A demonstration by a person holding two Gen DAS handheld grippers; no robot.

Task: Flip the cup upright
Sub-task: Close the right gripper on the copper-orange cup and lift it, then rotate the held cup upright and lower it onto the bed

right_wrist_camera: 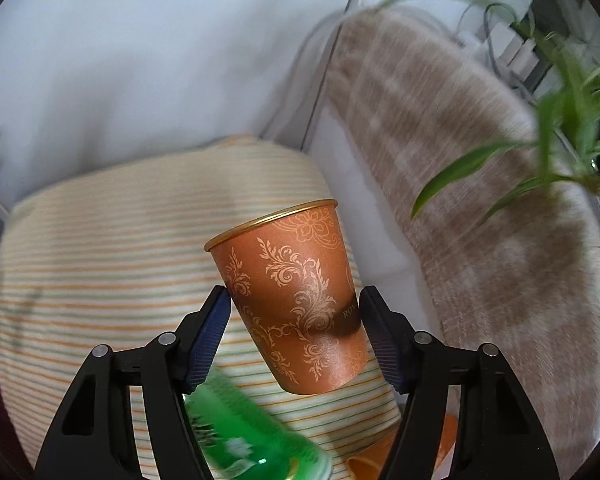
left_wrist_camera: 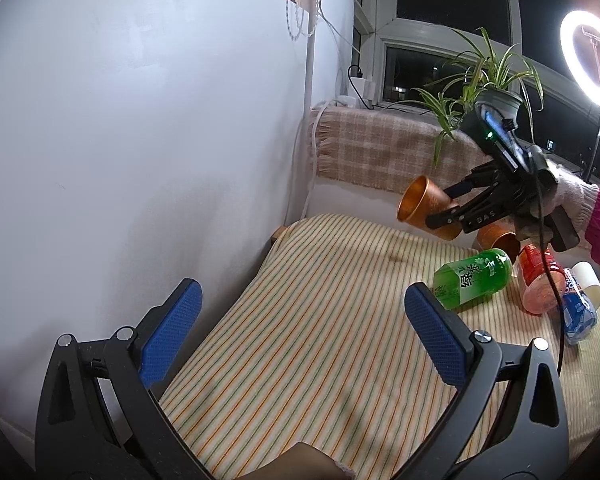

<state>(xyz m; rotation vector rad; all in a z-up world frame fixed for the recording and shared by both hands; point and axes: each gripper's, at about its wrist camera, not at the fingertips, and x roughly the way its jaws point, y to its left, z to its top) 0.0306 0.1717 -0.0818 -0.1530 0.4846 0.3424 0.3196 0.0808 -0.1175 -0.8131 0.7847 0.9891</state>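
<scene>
right gripper (right_wrist_camera: pixel 294 312) clamps orange paper cup with gold floral print (right_wrist_camera: pixel 296 296) by its sides, lifted above striped cloth-covered table (left_wrist_camera: pixel 320 320), rim tilted up toward wall. left gripper (left_wrist_camera: pixel 300 320) wide apart, holding nothing, low over cloth. green bottle (left_wrist_camera: pixel 474 278) lies on its side beside second orange cup (left_wrist_camera: pixel 498 242).

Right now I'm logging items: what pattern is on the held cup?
Pale floral scrolls on orange cup; right wrist view.
</scene>
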